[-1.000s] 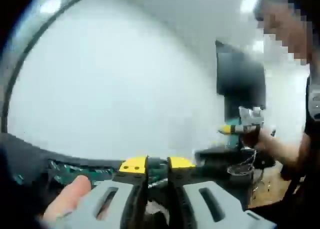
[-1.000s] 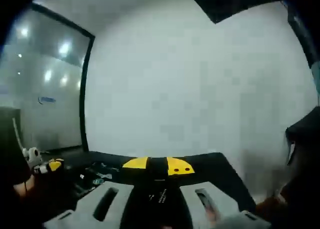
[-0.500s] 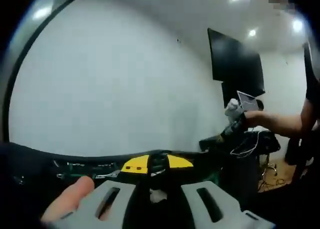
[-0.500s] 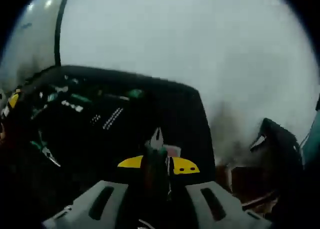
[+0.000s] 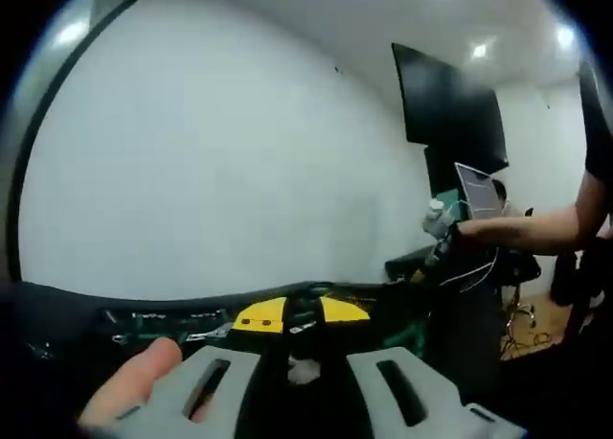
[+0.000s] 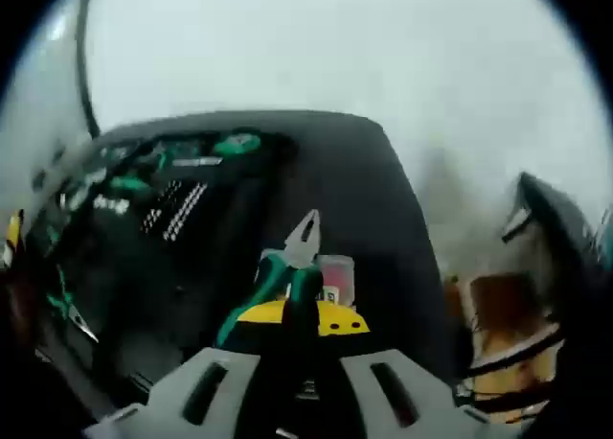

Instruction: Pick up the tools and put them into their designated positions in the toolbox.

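Green-handled pliers [image 6: 287, 257] lie at frame centre on the dark worktop [image 6: 364, 190], handles partly hidden behind the right gripper [image 6: 297, 348], whose jaws stand spread. The toolbox [image 6: 144, 199], upper left, is blurred. The left gripper [image 5: 297, 348] is spread, pinching nothing.

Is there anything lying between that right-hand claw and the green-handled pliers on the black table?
Nothing visible does. In the right gripper view the green-handled pliers lie on the black table just beyond the right gripper, handles toward its yellow-tipped jaws. The small pink-and-white card lies beside the pliers, not in between.
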### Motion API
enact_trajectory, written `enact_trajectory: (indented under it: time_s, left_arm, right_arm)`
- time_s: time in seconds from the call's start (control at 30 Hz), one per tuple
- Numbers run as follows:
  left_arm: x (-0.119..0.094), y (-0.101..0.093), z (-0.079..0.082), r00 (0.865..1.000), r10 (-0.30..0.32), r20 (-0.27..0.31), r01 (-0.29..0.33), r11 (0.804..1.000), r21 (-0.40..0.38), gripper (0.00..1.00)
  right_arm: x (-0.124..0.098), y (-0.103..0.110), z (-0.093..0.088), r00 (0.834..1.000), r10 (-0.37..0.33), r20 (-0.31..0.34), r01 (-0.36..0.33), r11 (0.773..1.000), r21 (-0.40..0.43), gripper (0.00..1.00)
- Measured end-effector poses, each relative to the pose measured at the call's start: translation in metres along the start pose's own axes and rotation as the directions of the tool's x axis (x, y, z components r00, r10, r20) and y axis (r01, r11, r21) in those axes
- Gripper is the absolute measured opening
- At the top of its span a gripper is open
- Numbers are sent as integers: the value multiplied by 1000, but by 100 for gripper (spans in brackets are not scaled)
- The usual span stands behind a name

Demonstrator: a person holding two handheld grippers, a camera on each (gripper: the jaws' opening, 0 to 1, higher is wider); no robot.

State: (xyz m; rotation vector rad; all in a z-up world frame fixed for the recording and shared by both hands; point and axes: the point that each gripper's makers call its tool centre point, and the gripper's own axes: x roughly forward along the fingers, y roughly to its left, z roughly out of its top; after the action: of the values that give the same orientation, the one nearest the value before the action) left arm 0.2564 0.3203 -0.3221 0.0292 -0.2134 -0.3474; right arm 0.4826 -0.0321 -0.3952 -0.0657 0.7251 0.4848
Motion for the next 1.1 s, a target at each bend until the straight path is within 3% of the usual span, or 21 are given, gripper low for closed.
enact_trajectory:
  time_s: [0.07,0.13,0.17,0.3,0.43,0.5,0.57,0.7,0.77,0.8,0.83,0.9,0.93,0.97,1.03,1.07,1.1]
  left_arm:
    - [0,1,0,1000,1,3,0,1000,-6,13]
    - [0,2,0,1000,3,1,-3,1000,-6,13]
    - [1,3,-1,1000,4,-2,-4,1000,-2,13]
    - [1,3,-3,1000,4,-7,-4,1000,-1,13]
    - [2,4,-3,1000,4,-9,-4,1000,-1,13]
    - [2,4,-3,1000,4,-9,-4,1000,-1,13]
    - [2,4,-3,1000,2,-9,-2,1000,-1,13]
    - [1,1,-3,1000,3,-11,-3,1000,4,13]
    - [1,0,-3,1000,5,-13,-5,1000,8,12]
    - [1,0,-3,1000,6,-16,-6,1000,10,12]
    - [1,0,-4,1000,6,-19,-6,1000,11,12]
    - [2,0,-4,1000,5,-19,-5,1000,12,12]
    - [2,0,-4,1000,5,-19,-5,1000,12,12]
    - [2,1,-4,1000,5,-16,-5,1000,10,12]
    - [2,0,-2,1000,5,-13,-5,1000,8,12]
    - [1,0,-2,1000,4,-13,-4,1000,7,12]
    - [1,0,-2,1000,3,-14,-3,1000,8,12]
  right_arm:
    - [-7,15,-5,996,80,31,-82,994,77,6]
    - [-12,30,-15,987,159,5,-159,980,117,6]
    - [-14,21,-17,994,105,12,-106,986,126,6]
    - [-27,28,-23,994,95,46,-100,987,125,6]
    - [-32,46,-20,974,213,81,-226,947,228,6]
    - [-35,64,-24,960,267,82,-279,924,262,6]
    - [-41,96,-29,942,328,73,-336,916,219,6]
    - [-44,149,-38,928,359,96,-371,882,291,6]
    - [-43,168,-43,929,356,100,-370,887,276,6]
    - [-42,175,-46,937,337,94,-350,900,259,6]
    - [-43,180,-50,957,274,99,-290,928,235,6]
    - [-45,175,-46,981,144,128,-172,955,242,0]
    - [-46,185,-38,972,172,161,-205,955,215,0]
    - [-53,198,-42,969,184,166,-211,964,161,0]
    - [-50,199,-41,977,135,167,-134,991,-18,0]
    - [-49,196,-37,978,110,179,-96,992,-84,0]
    - [-53,195,-31,970,130,206,-110,988,-105,0]
